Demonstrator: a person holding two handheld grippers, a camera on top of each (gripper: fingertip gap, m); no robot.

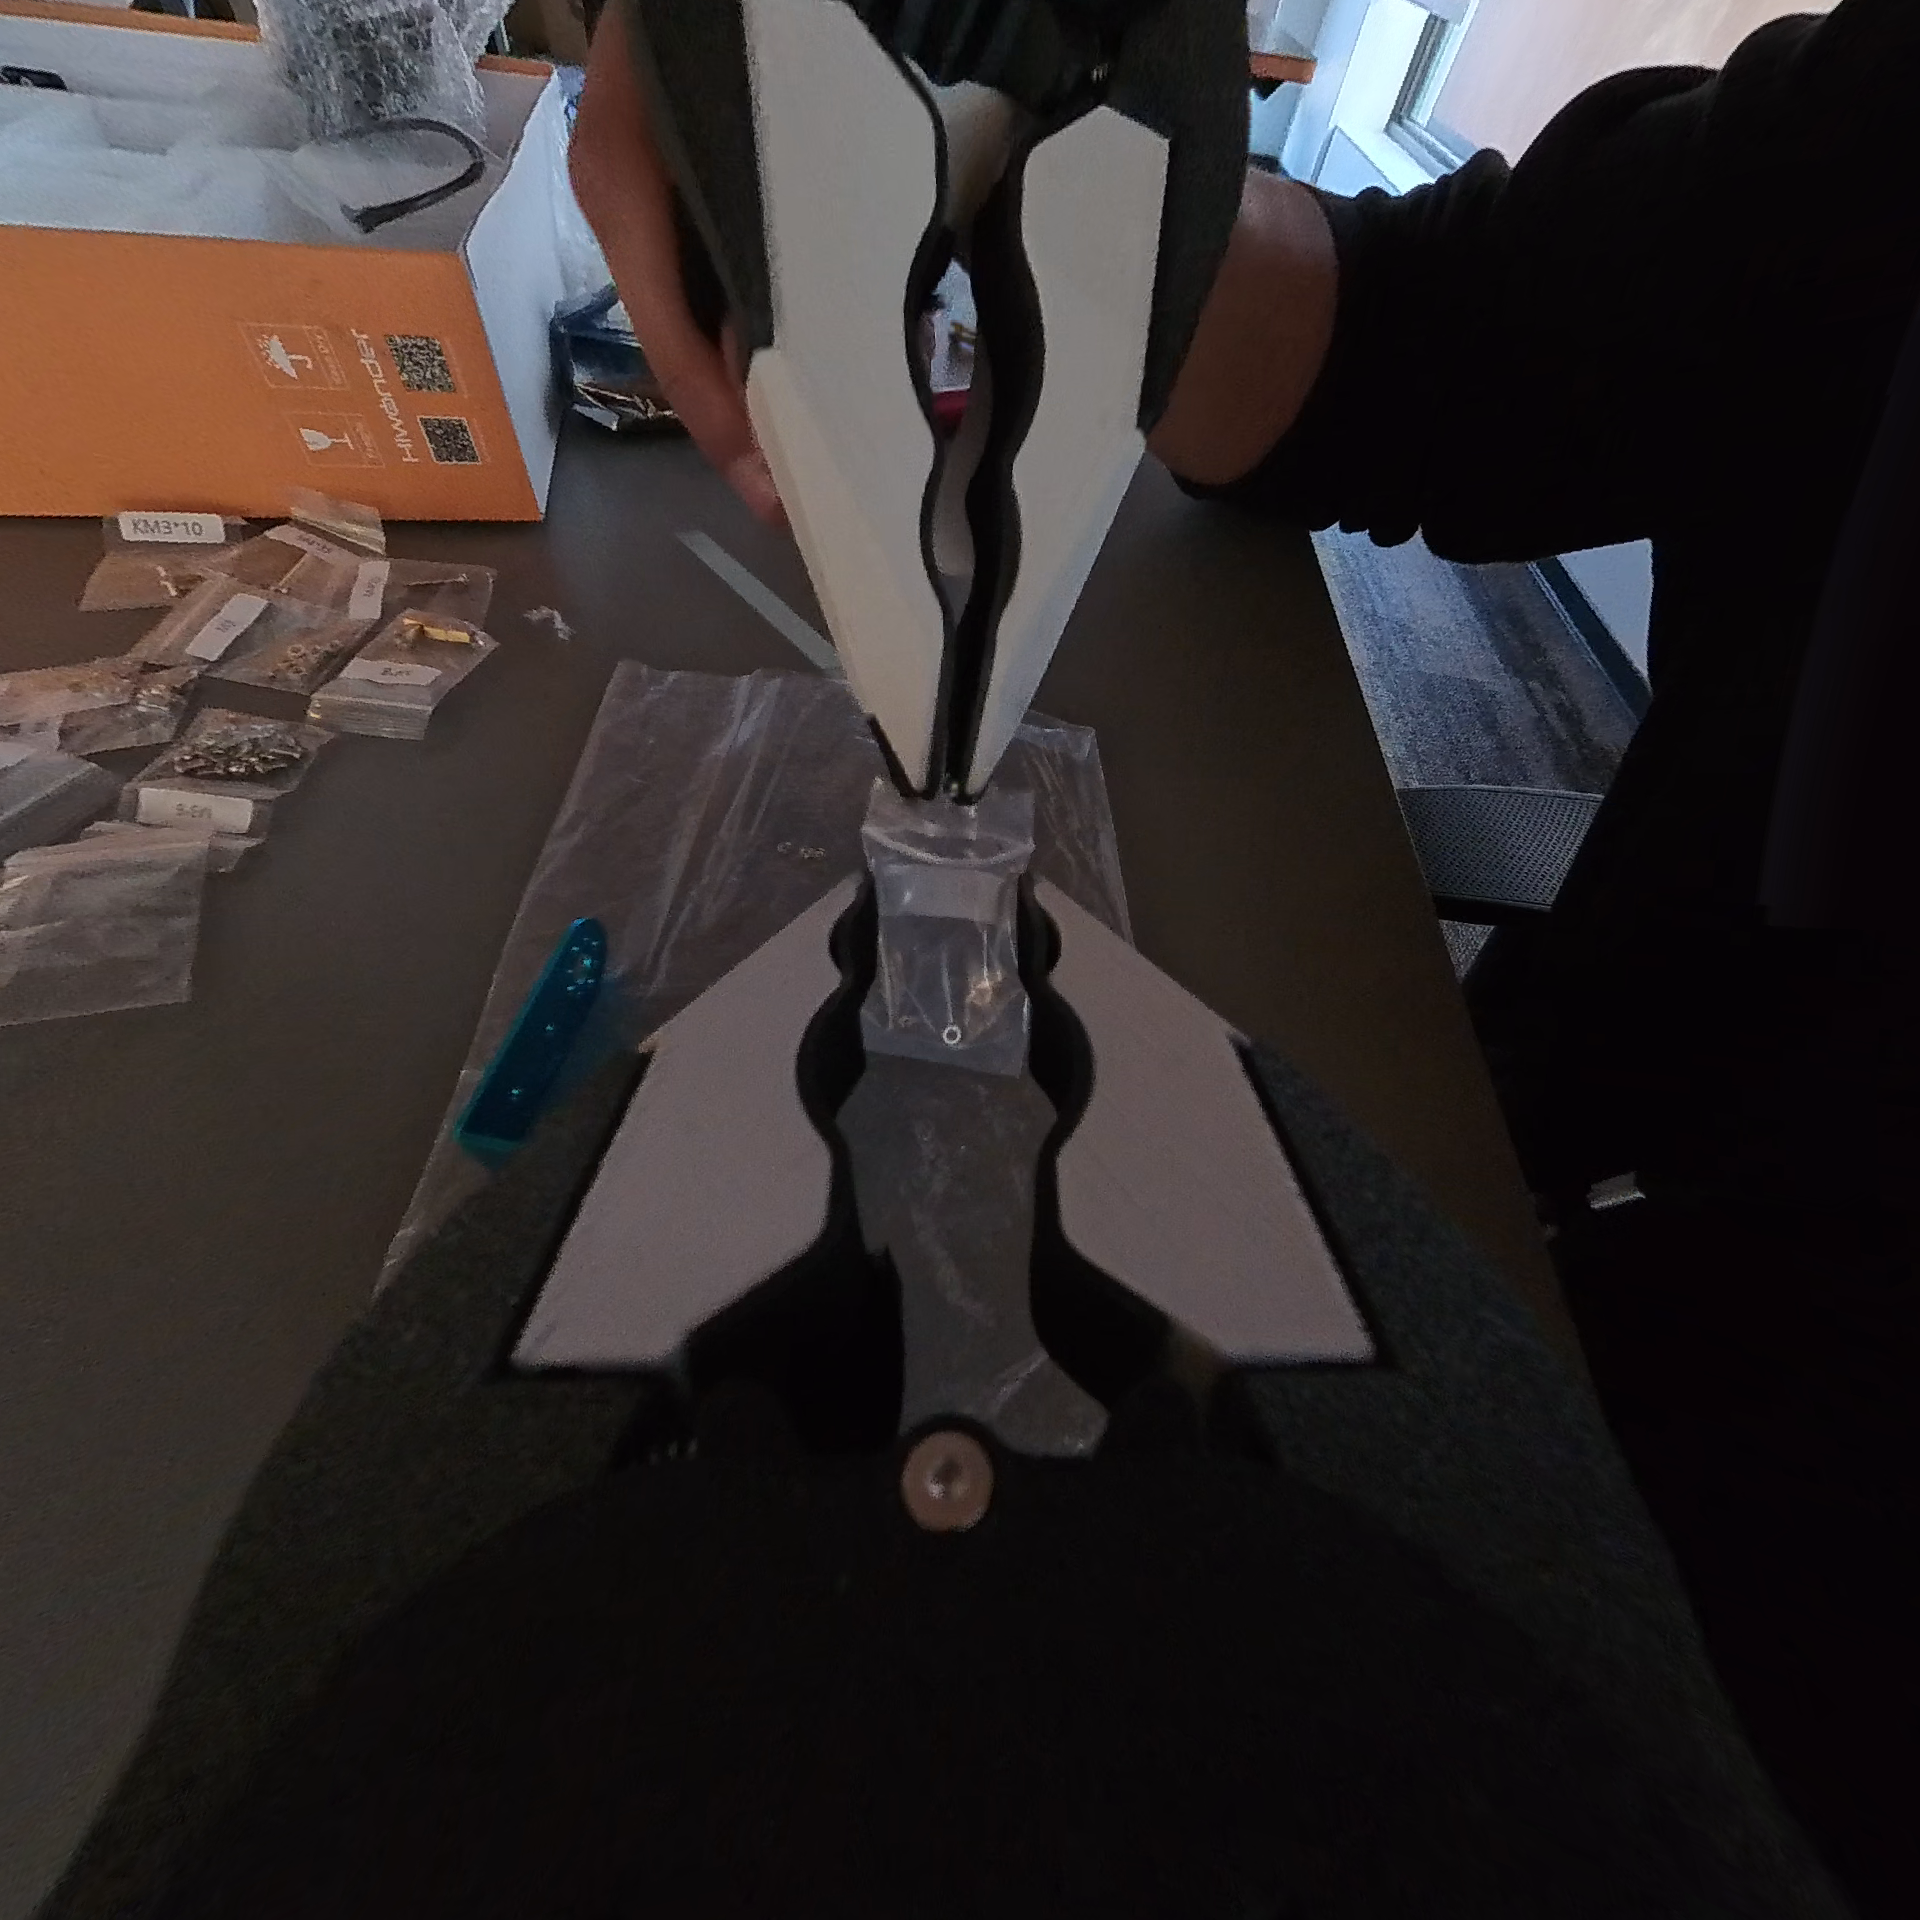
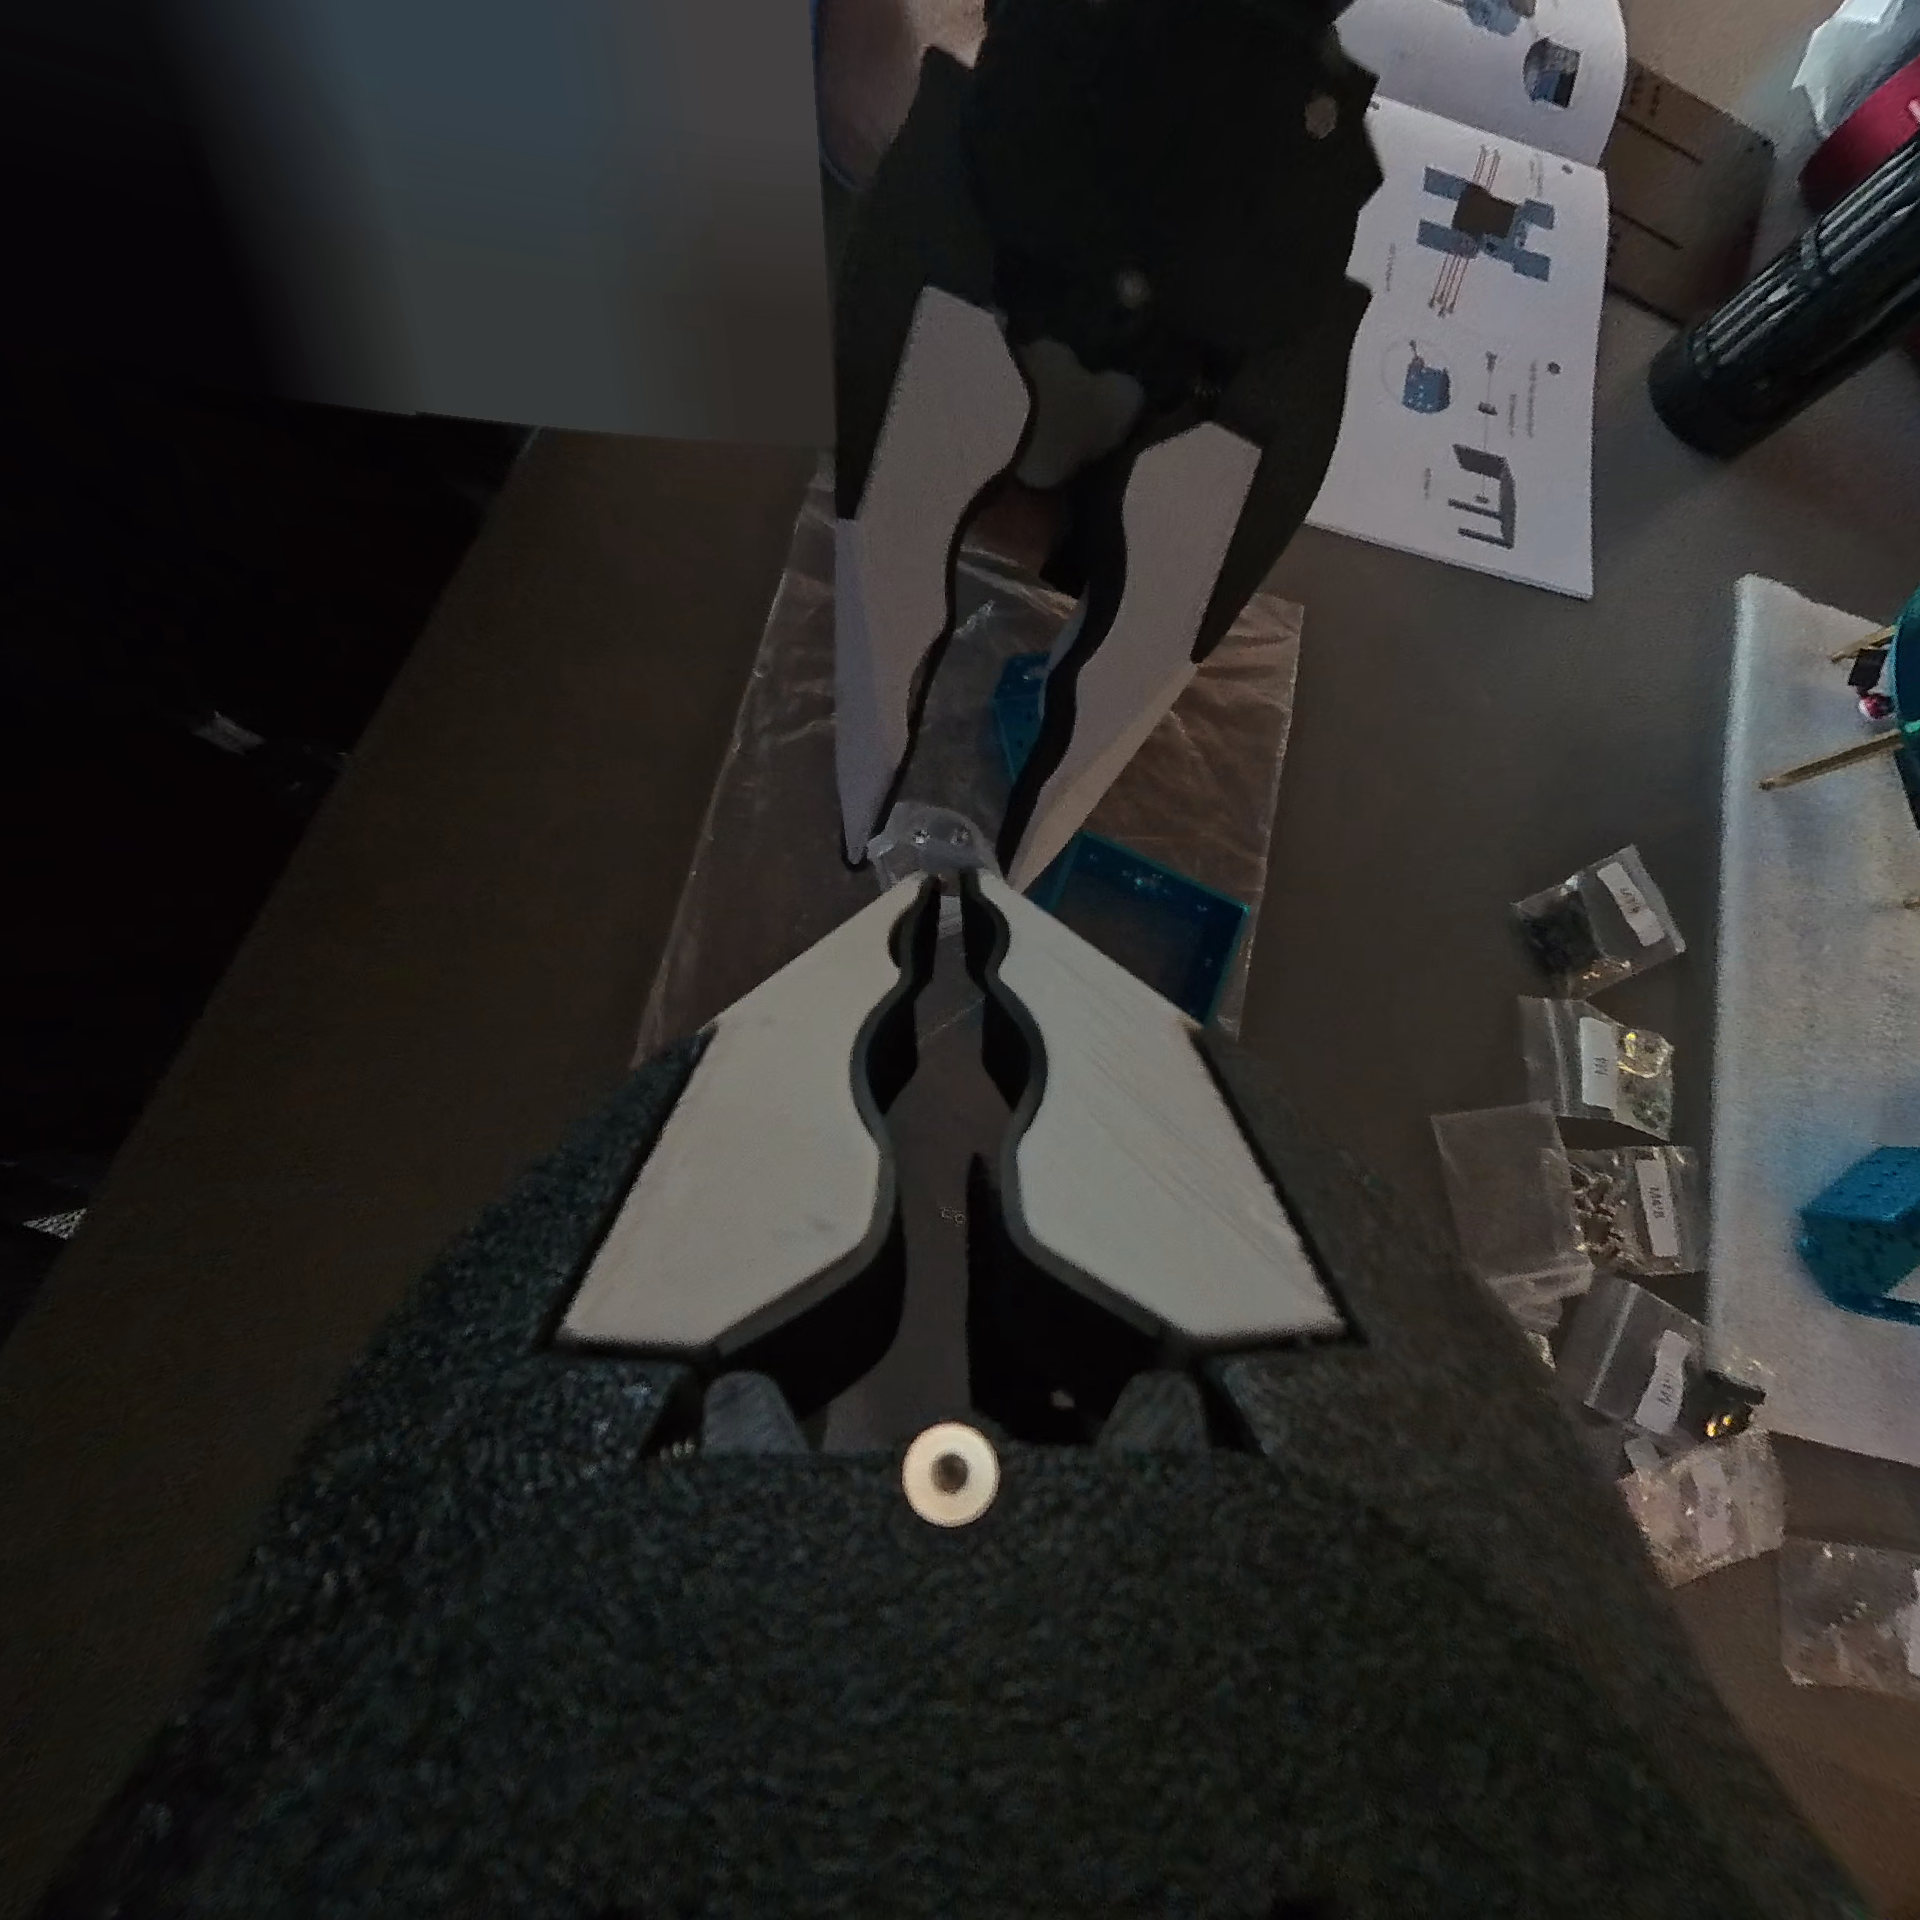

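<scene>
A small clear zip bag (image 1: 945,977) with a few tiny metal parts inside hangs between both grippers, above a clear plastic sheet (image 1: 717,790) on the dark table. My left gripper (image 1: 951,883) has its white fingers against the bag's two side edges and is shut on it. My right gripper (image 1: 940,790) comes down from above, held by a hand, and is shut on the bag's top edge. In the right wrist view the right gripper (image 2: 943,883) pinches the crumpled bag (image 2: 925,847), with the left gripper (image 2: 932,857) opposite it.
A blue metal bar (image 1: 535,1039) lies left of my left gripper. An orange box (image 1: 260,364) and several small parts bags (image 1: 208,675) lie farther left. A blue square frame (image 2: 1143,925), an open booklet (image 2: 1486,312) and a white foam pad (image 2: 1818,935) are nearby. A dark-sleeved arm (image 1: 1558,364) is at the right. My left and right fingertips are right by each other.
</scene>
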